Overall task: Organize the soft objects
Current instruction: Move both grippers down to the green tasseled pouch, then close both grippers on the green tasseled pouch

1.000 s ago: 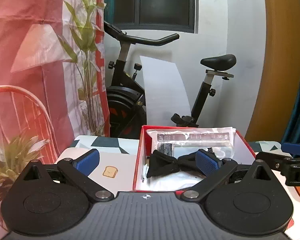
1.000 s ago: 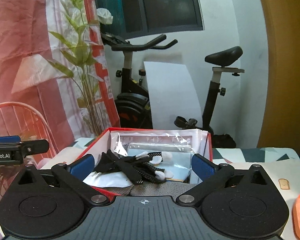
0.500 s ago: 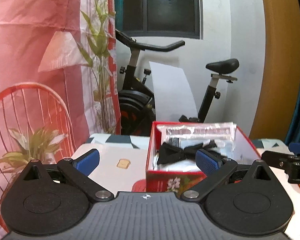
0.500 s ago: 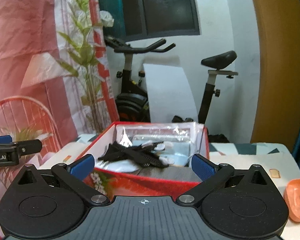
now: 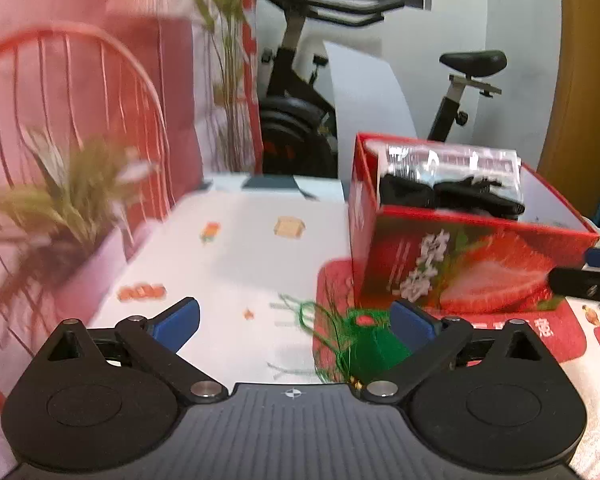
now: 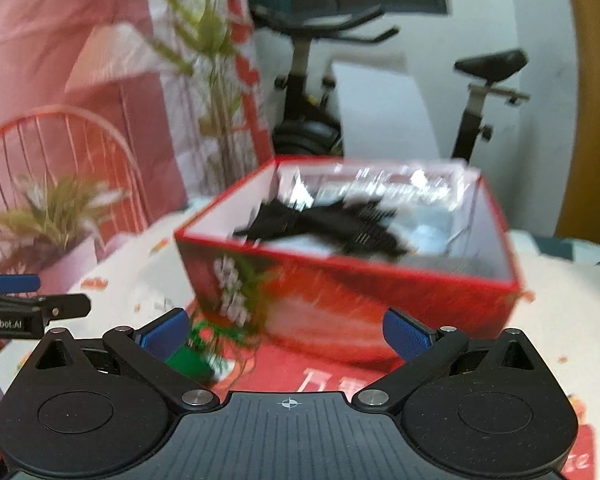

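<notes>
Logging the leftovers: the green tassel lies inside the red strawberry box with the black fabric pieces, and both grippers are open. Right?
Not quite. In the left wrist view the green tassel lies on the table in front of the red strawberry box, outside it. The black fabric pieces are inside, and the left gripper and right gripper are open.

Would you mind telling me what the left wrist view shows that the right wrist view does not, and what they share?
Only the left wrist view shows the toast print on the tablecloth and the strawberry picture on the box front, sharply. Only the right wrist view shows the left gripper's labelled side and the box's far inside wall, though blurred. Both show the red box holding black fabric, the green tassel, the exercise bike, and open fingers.
</notes>
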### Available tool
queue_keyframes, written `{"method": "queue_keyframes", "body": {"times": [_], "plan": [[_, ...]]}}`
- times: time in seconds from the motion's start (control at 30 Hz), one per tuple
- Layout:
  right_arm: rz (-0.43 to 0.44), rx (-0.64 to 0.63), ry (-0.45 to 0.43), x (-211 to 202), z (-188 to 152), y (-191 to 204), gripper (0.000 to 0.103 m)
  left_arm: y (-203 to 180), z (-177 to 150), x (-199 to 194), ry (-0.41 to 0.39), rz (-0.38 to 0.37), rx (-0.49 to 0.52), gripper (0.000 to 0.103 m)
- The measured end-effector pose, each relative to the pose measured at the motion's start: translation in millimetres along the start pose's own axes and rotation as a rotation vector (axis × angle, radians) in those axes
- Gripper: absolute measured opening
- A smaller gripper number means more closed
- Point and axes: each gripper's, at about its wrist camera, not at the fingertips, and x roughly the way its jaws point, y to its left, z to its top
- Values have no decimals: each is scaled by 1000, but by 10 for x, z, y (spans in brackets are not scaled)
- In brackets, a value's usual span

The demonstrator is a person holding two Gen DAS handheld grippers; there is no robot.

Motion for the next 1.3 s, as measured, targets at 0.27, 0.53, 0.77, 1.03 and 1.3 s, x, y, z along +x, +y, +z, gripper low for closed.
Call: {"method": "queue_keyframes", "body": {"times": [0.27,0.53,0.77,1.03,1.3], "plan": [[89,-76,144,533,-292,210,87,92,-146,555,106,-289,-175,53],[149,-113,233,769,-488,346,76,-139,-237,807,143,-371,-174,34],[182,-128,271,872,-565,382,66,-295,-291,900,163,-455,-199,30],[187,-61,284,828,-675,239,59,-456,-361,858,171,-467,-176,33],[198,-47,259,754,-710,200,54,-570,-359,751,186,-453,-122,40]]}}
